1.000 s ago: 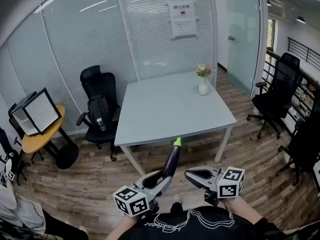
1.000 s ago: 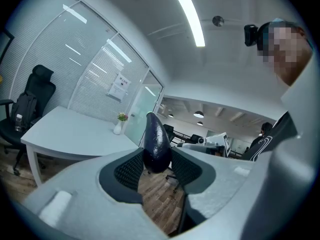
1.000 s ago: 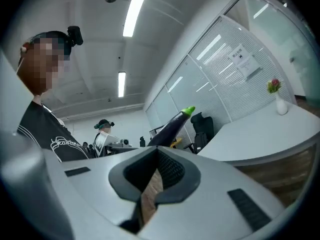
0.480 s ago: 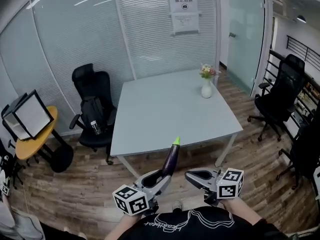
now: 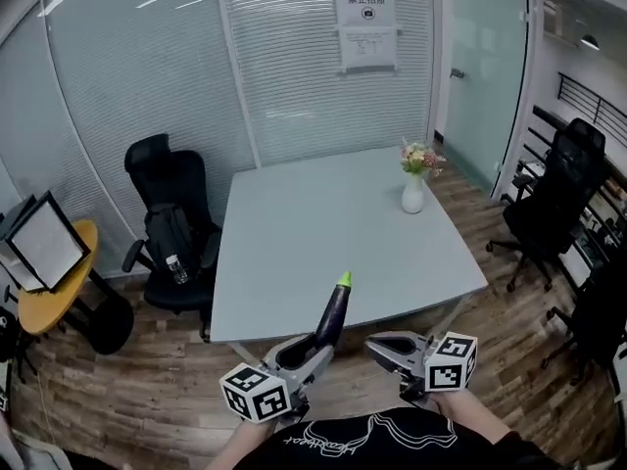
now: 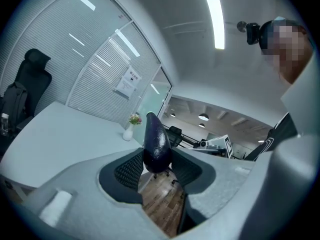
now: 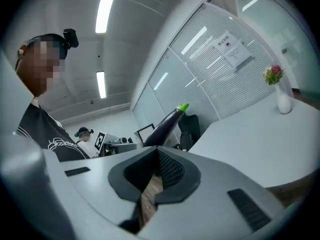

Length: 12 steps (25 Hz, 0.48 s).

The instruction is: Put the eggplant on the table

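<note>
A dark purple eggplant (image 5: 333, 313) with a green stem stands tilted up and forward from my left gripper (image 5: 315, 346), which is shut on its thick end. In the left gripper view the eggplant (image 6: 157, 141) sits between the black pads (image 6: 129, 168). My right gripper (image 5: 384, 345) is beside it on the right, jaws together and empty. The eggplant (image 7: 167, 125) also shows in the right gripper view, off to the left of that gripper (image 7: 152, 176). Both grippers hover over the wooden floor, just short of the near edge of the pale grey table (image 5: 323, 233).
A white vase of flowers (image 5: 412, 194) stands at the table's far right. A black office chair with a backpack (image 5: 167, 228) is left of the table, and more black chairs (image 5: 554, 189) are at the right. A small round yellow table (image 5: 49, 282) stands far left.
The table has come closer and grown in the head view, as both grippers and the eggplant moved forward together. The grip on the eggplant is unchanged.
</note>
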Available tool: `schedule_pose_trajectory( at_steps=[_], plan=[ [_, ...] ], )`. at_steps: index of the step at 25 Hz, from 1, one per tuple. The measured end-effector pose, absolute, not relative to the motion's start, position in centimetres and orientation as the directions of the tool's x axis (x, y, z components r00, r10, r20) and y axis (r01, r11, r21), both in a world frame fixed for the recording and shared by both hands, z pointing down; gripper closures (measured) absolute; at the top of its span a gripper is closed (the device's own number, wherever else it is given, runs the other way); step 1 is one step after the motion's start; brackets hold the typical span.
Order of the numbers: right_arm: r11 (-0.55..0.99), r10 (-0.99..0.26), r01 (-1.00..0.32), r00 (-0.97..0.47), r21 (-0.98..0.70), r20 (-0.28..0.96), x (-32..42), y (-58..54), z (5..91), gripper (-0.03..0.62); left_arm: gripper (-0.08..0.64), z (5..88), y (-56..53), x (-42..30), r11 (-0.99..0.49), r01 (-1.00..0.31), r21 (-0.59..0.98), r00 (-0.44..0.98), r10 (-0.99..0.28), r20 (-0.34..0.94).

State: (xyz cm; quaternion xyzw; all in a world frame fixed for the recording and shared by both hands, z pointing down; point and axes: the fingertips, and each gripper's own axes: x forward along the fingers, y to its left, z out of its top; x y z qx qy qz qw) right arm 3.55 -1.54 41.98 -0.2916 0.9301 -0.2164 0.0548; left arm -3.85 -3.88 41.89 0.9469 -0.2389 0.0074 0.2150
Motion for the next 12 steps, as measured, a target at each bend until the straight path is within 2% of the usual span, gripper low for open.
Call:
schedule_pose_trajectory(
  at_steps=[12],
  plan=[
    [0.747,-0.574,-0.52,-0.819,-0.413,-0.007,3.1,-10.0,41.5,0.583,0.379,41.3,-12.6,-5.2,-0.8,-0.492,0.344,0.868,-0.483,0.117]
  ],
)
